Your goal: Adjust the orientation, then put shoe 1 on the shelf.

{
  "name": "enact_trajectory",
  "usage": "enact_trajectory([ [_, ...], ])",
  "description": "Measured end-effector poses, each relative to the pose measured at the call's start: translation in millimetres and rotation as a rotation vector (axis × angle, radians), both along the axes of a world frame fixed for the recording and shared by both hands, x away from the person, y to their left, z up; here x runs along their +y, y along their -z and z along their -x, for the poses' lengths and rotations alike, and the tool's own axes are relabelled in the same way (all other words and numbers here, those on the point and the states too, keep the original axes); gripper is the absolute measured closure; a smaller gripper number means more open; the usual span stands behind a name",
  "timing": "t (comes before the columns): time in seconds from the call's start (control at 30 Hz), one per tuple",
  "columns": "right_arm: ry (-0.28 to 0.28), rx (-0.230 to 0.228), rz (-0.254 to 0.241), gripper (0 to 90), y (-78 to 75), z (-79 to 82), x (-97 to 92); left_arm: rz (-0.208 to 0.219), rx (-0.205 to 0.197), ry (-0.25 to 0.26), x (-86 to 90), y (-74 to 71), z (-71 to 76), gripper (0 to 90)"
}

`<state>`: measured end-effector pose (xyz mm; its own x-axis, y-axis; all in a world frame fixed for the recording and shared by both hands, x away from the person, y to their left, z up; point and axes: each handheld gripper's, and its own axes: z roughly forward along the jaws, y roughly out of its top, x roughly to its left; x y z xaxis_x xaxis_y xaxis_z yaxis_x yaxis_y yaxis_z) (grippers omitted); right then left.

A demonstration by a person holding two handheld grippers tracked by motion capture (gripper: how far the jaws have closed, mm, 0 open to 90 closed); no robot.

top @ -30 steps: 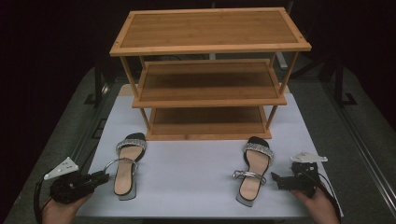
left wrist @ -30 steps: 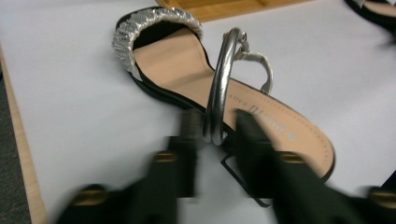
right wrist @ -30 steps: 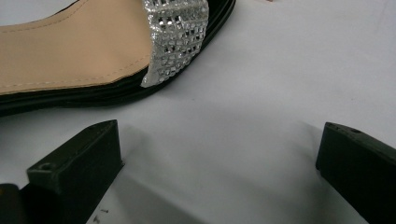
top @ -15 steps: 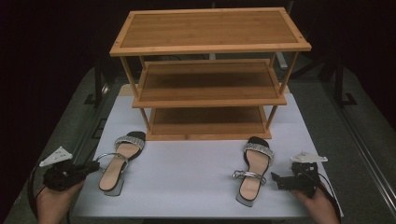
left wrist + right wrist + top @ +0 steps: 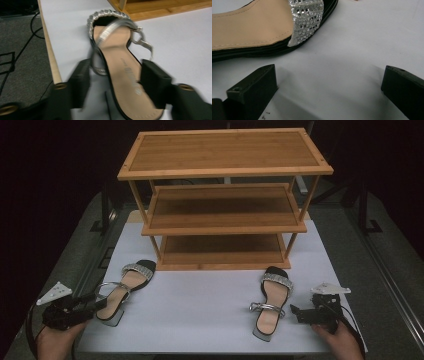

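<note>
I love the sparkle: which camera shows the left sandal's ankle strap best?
The left gripper view: the left sandal lies close up, its ankle strap and buckle plain, though slightly blurred. The high view shows the same strap as a small loop. The right gripper view shows the other sandal.

Two sandals [image 5: 122,290] before wooden rack [image 5: 225,200]

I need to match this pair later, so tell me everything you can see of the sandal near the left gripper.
The left sandal has a tan insole, black sole, a block heel, a sparkly silver toe band and a thin silver ankle strap with buckle. It lies upright on the white mat, toe angled toward the wooden rack. The left gripper has just been opening; its jaws straddle the heel end, apparently not pressing.
</note>
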<state>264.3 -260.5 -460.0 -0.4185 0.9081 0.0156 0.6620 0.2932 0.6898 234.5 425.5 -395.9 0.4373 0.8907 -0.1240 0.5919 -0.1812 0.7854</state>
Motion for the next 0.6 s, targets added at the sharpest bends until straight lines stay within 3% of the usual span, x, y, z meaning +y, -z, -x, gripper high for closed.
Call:
enact_trajectory([
  [0.1,-0.001,0.000,0.001,0.0,0.0,0.0,-0.1,-0.003,0.001,0.006,-5.6,3.3,3.5,25.8],
  [0.27,0.000,0.000,0.000,0.0,0.0,0.0,0.0,-0.042,0.009,0.045,-22.7,11.6,-0.5,15.1],
  [0.4,-0.001,0.000,0.001,0.0,0.0,0.0,-0.1,-0.064,0.028,0.053,-29.0,19.3,-3.5,14.8],
  [0.6,0.000,0.000,0.001,0.0,0.0,0.1,0.0,-0.062,0.021,0.026,-31.8,23.0,-2.7,14.9],
])
